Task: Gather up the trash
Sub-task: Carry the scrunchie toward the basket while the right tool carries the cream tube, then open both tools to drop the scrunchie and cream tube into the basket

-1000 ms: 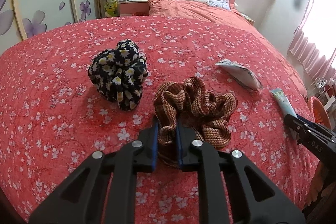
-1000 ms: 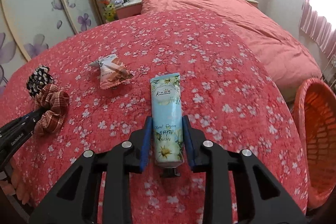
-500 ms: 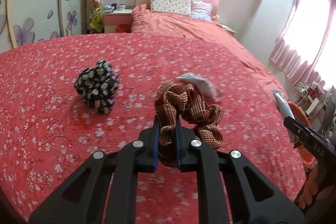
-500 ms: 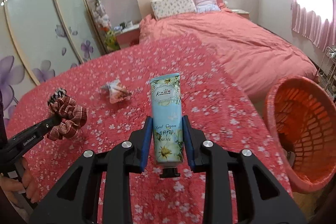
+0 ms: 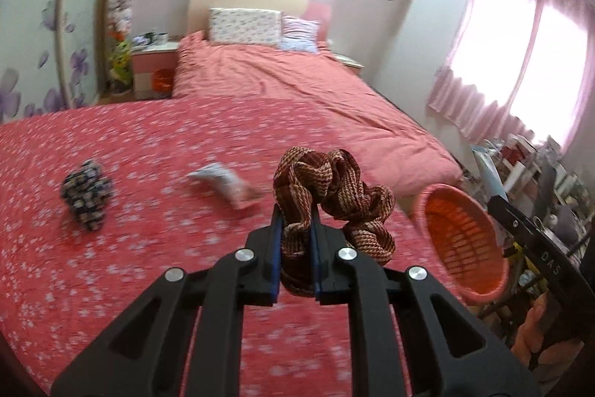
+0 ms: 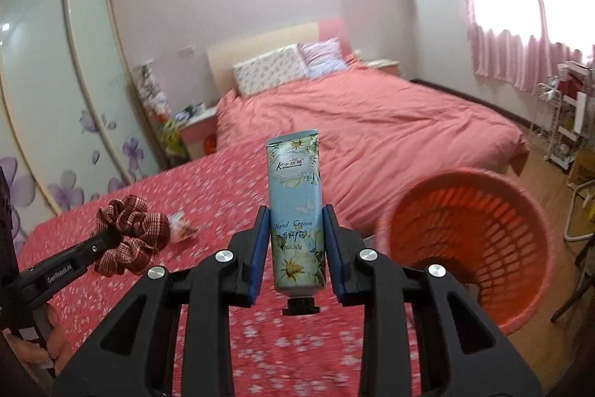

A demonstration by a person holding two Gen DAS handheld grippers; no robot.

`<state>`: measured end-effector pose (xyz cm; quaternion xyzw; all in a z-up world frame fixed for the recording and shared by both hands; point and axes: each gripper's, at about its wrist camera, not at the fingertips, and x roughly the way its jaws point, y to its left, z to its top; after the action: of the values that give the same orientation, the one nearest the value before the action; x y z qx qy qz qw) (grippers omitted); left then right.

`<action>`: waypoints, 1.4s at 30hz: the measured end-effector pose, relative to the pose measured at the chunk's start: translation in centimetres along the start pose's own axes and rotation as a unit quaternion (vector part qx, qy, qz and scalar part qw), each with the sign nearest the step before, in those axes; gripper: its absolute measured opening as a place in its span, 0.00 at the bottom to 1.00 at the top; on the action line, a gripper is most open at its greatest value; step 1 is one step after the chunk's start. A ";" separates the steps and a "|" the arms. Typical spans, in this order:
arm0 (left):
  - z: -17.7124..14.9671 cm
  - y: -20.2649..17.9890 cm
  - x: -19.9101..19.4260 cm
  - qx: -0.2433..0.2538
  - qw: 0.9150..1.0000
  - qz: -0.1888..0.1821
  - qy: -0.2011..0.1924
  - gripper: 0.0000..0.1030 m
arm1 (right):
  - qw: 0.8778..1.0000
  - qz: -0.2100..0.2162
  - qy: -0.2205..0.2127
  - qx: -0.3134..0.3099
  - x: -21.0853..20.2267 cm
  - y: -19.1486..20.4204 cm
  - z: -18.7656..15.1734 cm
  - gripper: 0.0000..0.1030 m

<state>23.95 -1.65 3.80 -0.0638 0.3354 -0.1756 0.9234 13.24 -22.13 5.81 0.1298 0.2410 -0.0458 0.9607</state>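
Right gripper (image 6: 295,244) clamps pale-blue floral tube (image 6: 295,211), printed "Hand Cream". Left gripper (image 5: 295,248) pinches brown woven scrunchie (image 5: 331,196). Orange plastic lattice basket (image 6: 479,240): contents unclear.

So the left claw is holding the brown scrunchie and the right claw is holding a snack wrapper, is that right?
Not quite. The left gripper does hold the brown scrunchie, but the right gripper holds a hand cream tube, as the right wrist view shows. The snack wrapper lies on the bedspread.
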 end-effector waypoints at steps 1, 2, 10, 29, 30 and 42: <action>0.1 -1.1 0.2 0.007 1.000 -0.007 0.000 0.13 | 1.000 -0.004 -0.004 0.003 -0.2 -0.5 0.2 0.28; 0.3 -2.2 0.3 0.013 1.000 -0.015 0.000 0.13 | 1.000 -0.008 -0.009 0.007 -0.5 -1.0 0.3 0.28; 0.5 -9.9 2.6 0.053 0.996 -0.066 0.008 0.13 | 0.997 -0.040 -0.036 0.050 -1.6 -6.3 1.2 0.28; -1.9 -22.4 10.0 0.119 0.982 -0.135 0.064 0.13 | 0.988 -0.075 -0.040 0.131 -0.5 -15.1 0.8 0.28; -1.9 -22.7 10.3 0.120 0.981 -0.135 0.067 0.14 | 0.988 -0.075 -0.038 0.132 -0.3 -15.3 0.7 0.28; -3.2 -22.0 13.3 0.114 0.982 -0.114 0.097 0.45 | 0.985 -0.058 -0.002 0.160 0.9 -16.8 -0.1 0.49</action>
<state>25.16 -27.02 -1.40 0.0218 0.3917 -0.3221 0.8616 11.44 -38.29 1.50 0.2676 0.2356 -0.1401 0.9237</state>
